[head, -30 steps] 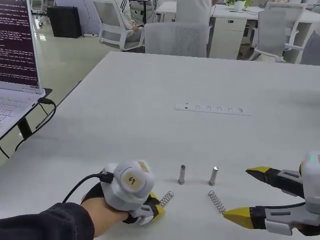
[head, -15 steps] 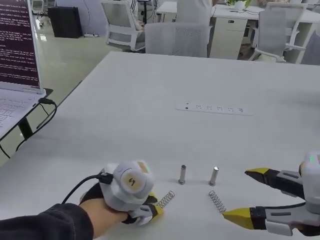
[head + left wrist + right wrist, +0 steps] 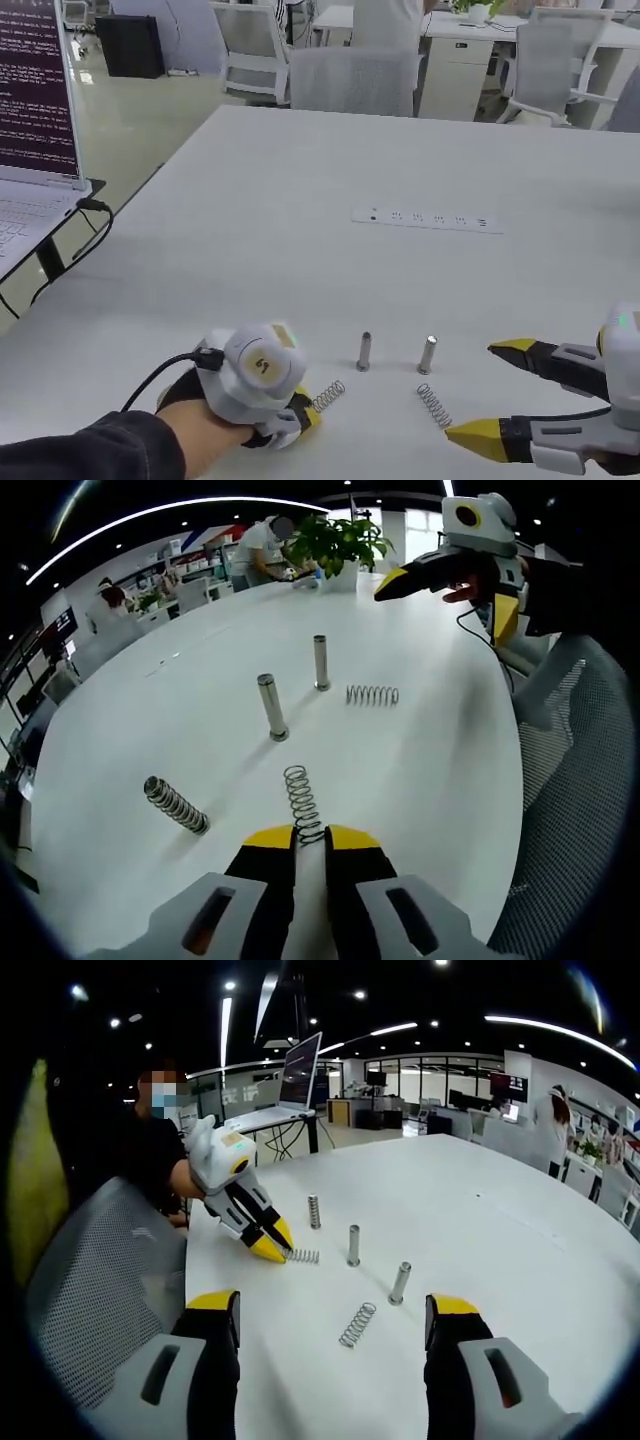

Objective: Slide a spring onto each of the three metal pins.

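White tabletop [image 3: 280, 230] carries a bare left pin [image 3: 364, 351] and right pin [image 3: 427, 354]; a third pin [image 3: 313, 1211] already wears its spring. The left gripper [image 3: 310, 830] has its fingers closed on one end of the held spring [image 3: 300, 795]. The right gripper [image 3: 333, 1310] has its fingers wide apart, with a loose spring [image 3: 356, 1324] lying ahead. Gripped only by its tip, the held spring could bend, catch on a pin top or slip out.

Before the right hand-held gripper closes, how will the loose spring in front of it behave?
The spring lies on its side on the smooth table, so a nudge would probably roll it. Its thin, open coils look light and may squash or bend under a hard squeeze.
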Motion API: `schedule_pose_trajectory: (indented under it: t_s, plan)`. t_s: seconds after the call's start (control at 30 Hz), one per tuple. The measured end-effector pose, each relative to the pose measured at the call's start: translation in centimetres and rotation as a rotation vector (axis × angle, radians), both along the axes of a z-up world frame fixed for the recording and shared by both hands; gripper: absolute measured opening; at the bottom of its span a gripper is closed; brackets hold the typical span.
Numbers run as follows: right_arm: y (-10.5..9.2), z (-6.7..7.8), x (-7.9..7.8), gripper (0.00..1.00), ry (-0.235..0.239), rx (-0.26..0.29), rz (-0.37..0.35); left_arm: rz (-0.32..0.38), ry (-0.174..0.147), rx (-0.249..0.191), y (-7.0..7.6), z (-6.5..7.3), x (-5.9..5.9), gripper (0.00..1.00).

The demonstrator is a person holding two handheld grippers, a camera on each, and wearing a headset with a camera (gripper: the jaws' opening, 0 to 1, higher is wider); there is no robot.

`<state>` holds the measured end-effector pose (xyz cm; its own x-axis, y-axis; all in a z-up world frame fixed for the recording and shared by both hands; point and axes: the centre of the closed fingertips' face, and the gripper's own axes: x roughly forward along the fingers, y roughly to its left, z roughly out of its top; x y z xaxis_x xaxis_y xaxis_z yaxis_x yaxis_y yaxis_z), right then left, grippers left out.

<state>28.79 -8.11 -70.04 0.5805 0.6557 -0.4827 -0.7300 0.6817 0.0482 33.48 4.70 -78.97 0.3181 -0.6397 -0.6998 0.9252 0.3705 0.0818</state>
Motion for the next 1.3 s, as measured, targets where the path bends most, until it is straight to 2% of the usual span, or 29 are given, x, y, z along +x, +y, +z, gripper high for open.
schedule_pose_trajectory:
  t_s: [0.33,0.53,0.77,1.0,1.3]
  plan:
    - [0.3,0.0,-0.1,0.73,-0.001,-0.001,0.012,-0.015,0.008,-0.008,0.4,0.3,-0.2,0.02]
    - [0.6,0.2,-0.3,0.71,-0.002,-0.002,0.023,-0.029,0.016,-0.030,0.6,1.0,-0.7,0.02]
    - [1.1,0.1,-0.6,0.69,0.006,-0.004,0.050,-0.084,0.032,-0.061,0.5,1.9,-2.2,0.02]
    - [2.0,0.2,-0.9,0.67,0.014,-0.005,0.088,-0.165,0.039,-0.107,0.2,3.6,-4.0,0.02]
    - [3.3,0.6,-1.2,0.64,0.018,-0.009,0.143,-0.228,0.039,-0.165,-0.1,5.8,-5.3,0.02]
